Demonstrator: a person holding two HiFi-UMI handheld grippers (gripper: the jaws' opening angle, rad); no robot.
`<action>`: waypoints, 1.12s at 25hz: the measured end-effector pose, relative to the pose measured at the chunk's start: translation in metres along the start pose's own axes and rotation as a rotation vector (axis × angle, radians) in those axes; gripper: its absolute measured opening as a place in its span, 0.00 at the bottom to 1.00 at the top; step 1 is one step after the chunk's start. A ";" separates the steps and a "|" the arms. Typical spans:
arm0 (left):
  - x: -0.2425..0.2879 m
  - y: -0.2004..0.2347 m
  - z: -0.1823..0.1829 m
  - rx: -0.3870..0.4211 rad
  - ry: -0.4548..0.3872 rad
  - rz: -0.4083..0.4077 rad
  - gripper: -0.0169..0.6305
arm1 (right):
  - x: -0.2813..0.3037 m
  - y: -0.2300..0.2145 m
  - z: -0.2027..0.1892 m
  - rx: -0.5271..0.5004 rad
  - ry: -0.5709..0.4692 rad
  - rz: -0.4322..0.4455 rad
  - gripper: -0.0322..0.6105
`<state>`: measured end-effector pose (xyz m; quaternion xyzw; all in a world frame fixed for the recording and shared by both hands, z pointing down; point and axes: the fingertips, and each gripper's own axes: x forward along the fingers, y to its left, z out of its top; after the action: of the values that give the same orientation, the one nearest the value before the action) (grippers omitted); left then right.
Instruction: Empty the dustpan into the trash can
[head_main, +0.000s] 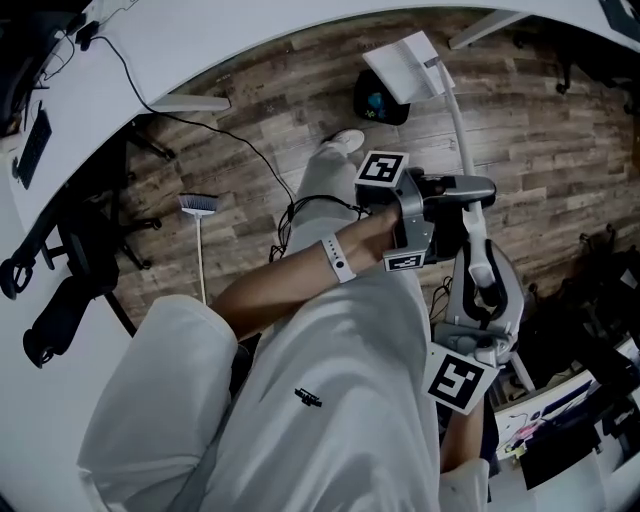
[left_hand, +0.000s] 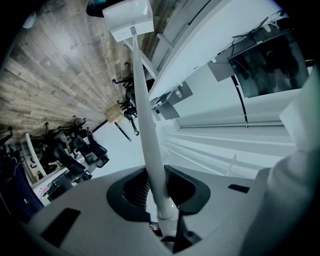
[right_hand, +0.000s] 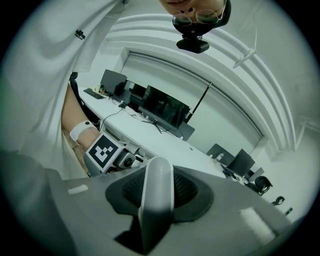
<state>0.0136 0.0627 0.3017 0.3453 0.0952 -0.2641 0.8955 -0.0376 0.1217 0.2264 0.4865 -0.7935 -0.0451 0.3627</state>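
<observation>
The person is holding the dustpan (head_main: 408, 65) by its long white handle (head_main: 458, 120) with both grippers. The pan is hanging right at the trash can (head_main: 385, 100), a dark round tub on the wooden floor (head_main: 545, 135). Its edge is overlapping the can's rim in the head view, and whether the two are touching I cannot tell.

The left gripper (head_main: 455, 195) is clamping narrow on the pole partway back from the trash can, with its ribbed pads (left_hand: 137, 191) pressing the sides. The right gripper (head_main: 483, 300) is gripping the handle's thick grey end (right_hand: 157, 192), farthest from the trash can.

Black-and-white square markers (head_main: 383, 167) are showing on the gripper cubes. A small dark logo (head_main: 308, 397) on the person's white clothing is too small to read.

A broom (head_main: 198, 205) is sitting well left of the trash can, with open planks between them. Bare floor is also stretching away to the right of the trash can. A white surface (head_main: 150, 60) is edging the room left of the trash can, beyond the broom.
</observation>
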 end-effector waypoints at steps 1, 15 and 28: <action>0.001 0.001 -0.001 -0.006 0.006 0.010 0.16 | -0.001 -0.001 -0.001 0.023 0.004 -0.013 0.23; 0.041 0.030 -0.030 -0.101 0.130 0.161 0.14 | -0.031 -0.045 -0.010 0.333 0.005 -0.285 0.23; 0.097 0.080 -0.016 -0.062 0.252 0.361 0.23 | -0.028 -0.104 -0.070 0.547 0.143 -0.451 0.23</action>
<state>0.1389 0.0836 0.3016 0.3592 0.1508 -0.0510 0.9196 0.0903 0.1094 0.2186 0.7303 -0.6217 0.1243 0.2544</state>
